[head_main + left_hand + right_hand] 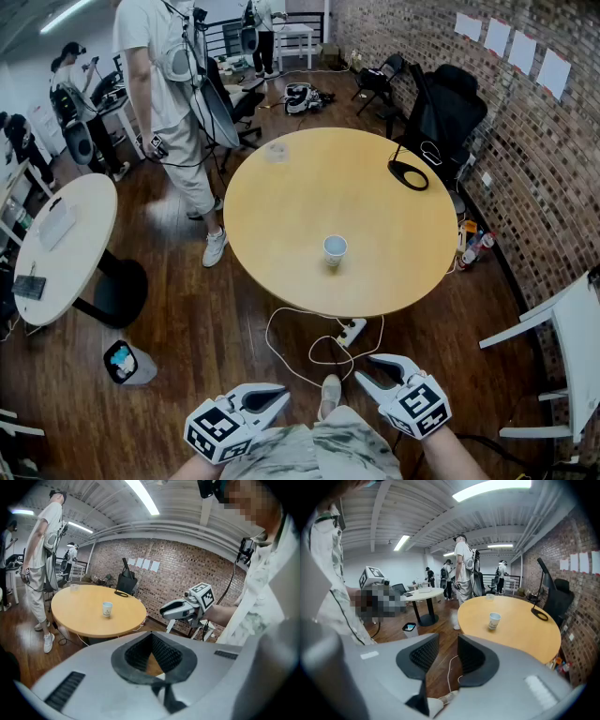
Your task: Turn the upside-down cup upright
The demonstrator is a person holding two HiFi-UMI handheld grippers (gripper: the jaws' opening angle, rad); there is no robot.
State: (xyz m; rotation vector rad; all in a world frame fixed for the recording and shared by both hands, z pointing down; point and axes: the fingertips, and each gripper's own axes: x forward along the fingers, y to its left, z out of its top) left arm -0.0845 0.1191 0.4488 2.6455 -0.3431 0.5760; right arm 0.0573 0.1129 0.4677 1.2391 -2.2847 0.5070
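A small white paper cup stands on the round wooden table with its open mouth up, near the front edge. It shows in the left gripper view as the cup and in the right gripper view as the cup. Both grippers are held low by my lap, well short of the table. The left gripper has its tips together around nothing. The right gripper is open and empty, with floor showing between its pads.
A black ring-shaped stand and a clear cup sit on the table's far side. A power strip with white cable lies on the floor before me. A person stands at the table's left; a white chair is at right.
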